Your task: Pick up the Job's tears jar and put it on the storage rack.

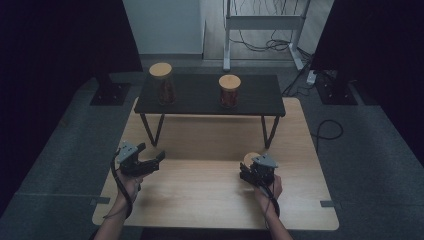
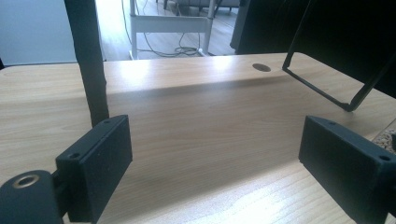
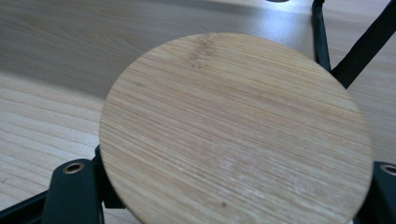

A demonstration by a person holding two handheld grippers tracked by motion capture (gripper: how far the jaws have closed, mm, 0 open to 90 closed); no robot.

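A jar with a round bamboo lid (image 3: 233, 130) stands on the wooden table (image 1: 200, 190) at the front right, its lid (image 1: 250, 157) peeking out past my right gripper (image 1: 248, 170). That gripper is shut on the jar; in the right gripper view its black jaws flank the jar just below the lid, and the glass body is hidden. At the front left, my left gripper (image 1: 152, 161) hovers low over the table, open. Nothing lies between its jaws (image 2: 215, 158), just bare wood.
A low black shelf (image 1: 195, 97) on thin legs stands across the back of the table. It carries two bamboo-lidded jars with reddish contents, a taller one (image 1: 162, 85) at left and a shorter one (image 1: 229, 92) at right. Shelf legs (image 2: 88, 60) (image 2: 336, 88) rise ahead of the left gripper.
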